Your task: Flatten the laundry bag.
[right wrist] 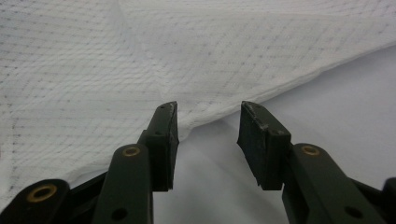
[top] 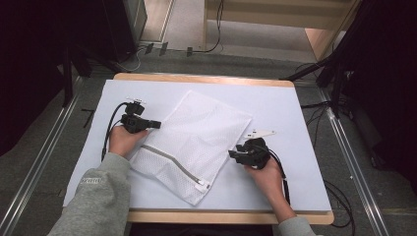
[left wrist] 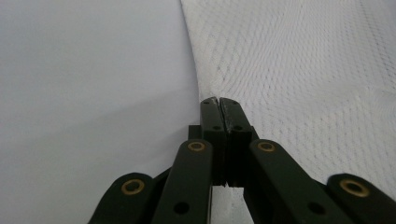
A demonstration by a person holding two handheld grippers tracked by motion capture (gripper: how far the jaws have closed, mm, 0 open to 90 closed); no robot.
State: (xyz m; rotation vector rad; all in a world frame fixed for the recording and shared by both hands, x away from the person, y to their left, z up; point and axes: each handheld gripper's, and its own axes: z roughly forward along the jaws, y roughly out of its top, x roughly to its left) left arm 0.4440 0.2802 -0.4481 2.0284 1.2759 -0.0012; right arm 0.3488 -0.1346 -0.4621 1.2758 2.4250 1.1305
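A white mesh laundry bag (top: 196, 142) lies flat and askew on the table, its grey zipper (top: 172, 162) running toward the near corner. At the bag's left edge my left gripper (top: 156, 124) has its jaws pressed together on the hem. In the left gripper view the tips (left wrist: 219, 100) meet right on the seam of the mesh (left wrist: 303, 70), which puckers there. My right gripper (top: 232, 155) sits at the bag's right edge. The right gripper view shows it (right wrist: 208, 116) open, with the hem of the mesh (right wrist: 140, 56) just ahead of the gap and nothing pinched.
A pale sheet (top: 275, 103) covers the wooden table (top: 226, 216). Bare sheet lies to the right of the bag and behind it. Cables trail from both grippers. Dark stands and floor rails flank the table on both sides.
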